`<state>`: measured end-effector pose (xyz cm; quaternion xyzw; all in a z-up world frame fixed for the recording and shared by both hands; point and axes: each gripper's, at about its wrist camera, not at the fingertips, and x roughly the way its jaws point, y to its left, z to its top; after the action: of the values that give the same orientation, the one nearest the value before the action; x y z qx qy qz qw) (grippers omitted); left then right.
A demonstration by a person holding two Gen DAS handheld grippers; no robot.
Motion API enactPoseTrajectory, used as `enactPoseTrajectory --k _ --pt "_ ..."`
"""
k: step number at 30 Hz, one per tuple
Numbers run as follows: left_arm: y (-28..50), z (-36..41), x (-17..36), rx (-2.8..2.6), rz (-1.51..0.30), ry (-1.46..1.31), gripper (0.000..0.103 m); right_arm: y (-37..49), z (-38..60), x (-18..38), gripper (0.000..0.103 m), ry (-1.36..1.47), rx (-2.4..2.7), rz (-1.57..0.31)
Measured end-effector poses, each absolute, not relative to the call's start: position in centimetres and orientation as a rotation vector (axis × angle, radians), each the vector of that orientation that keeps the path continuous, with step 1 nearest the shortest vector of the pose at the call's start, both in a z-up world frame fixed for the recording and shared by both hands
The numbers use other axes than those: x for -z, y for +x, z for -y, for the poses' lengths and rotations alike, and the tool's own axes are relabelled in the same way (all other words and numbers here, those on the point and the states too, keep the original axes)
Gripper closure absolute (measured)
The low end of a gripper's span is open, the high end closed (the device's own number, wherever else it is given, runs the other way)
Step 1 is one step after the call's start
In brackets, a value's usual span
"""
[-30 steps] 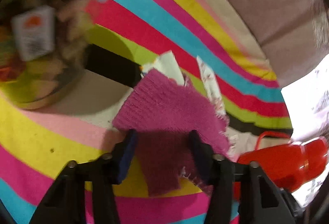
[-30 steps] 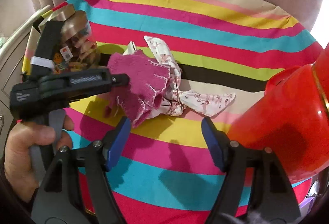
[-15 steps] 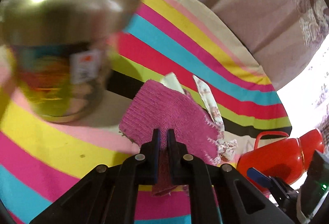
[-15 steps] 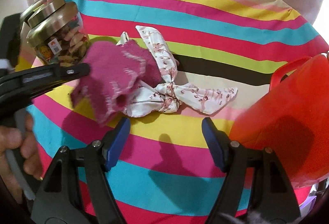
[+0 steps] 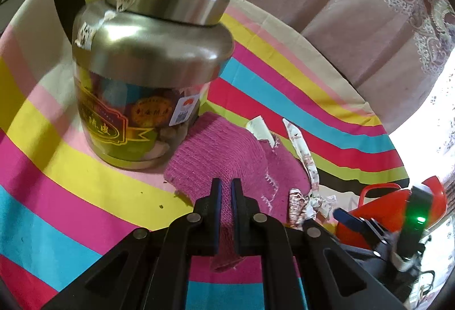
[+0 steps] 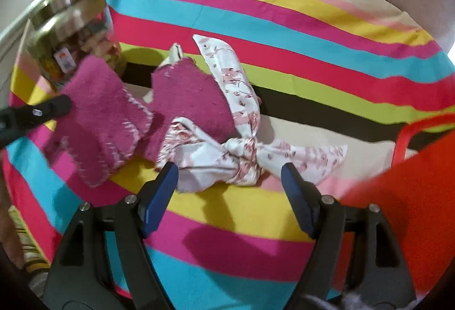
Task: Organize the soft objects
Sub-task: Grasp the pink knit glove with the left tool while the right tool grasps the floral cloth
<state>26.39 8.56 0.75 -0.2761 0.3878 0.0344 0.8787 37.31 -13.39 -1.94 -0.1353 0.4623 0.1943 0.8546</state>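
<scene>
Jar point(image 6: 71, 34) motion-blurred, red jug point(image 6: 412, 196) cut off at right edge

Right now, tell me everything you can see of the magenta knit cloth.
The magenta knit cloth is a soft ribbed piece with frayed, pale-stitched edges. The left gripper is shut on one edge, lifting that part off the striped tablecloth; the rest trails down to a second magenta flap lying against the knotted floral cloth. It hangs close beside the steel-lidded jar. The right gripper is open, apart from it.
</scene>
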Motion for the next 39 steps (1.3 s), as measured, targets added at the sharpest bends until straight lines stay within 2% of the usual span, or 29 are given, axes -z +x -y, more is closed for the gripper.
enactPoseTrajectory --k 7,11,12,15,18,21,30,39 --pt "26.3 -9.1 -0.5 -0.085 -0.808 -0.583 0.096 40.0 14.3 3.8 0.026 -0.159 -0.440 -1.018" --pt "26.0 -9.2 -0.6 -0.085 -0.805 -0.581 0.096 40.3 14.4 4.7 0.045 -0.112 -0.489 -1.039" --pt "26.0 -9.2 -0.6 -0.087 -0.803 -0.580 0.096 40.2 14.3 4.7 0.057 -0.116 -0.499 -1.035" --pt "25.9 -9.1 -0.7 -0.086 -0.801 -0.582 0.096 39.5 13.9 4.3 0.069 -0.147 -0.513 -1.017" --pt "25.7 -9.1 -0.8 -0.082 -0.799 -0.579 0.096 38.7 13.9 4.1 0.075 -0.166 -0.509 -1.003" --pt "25.5 -9.0 -1.0 -0.074 -0.793 -0.576 0.096 37.8 14.1 3.6 0.078 -0.170 -0.487 -0.994" --pt "24.3 -8.0 -3.1 -0.038 -0.750 -0.557 0.096 32.1 15.0 -1.9 0.079 -0.205 -0.487 -0.888" --pt "21.5 -4.3 -7.6 0.073 -0.704 -0.525 0.096 25.6 19.5 -8.1 0.079 -0.186 -0.494 -0.793"
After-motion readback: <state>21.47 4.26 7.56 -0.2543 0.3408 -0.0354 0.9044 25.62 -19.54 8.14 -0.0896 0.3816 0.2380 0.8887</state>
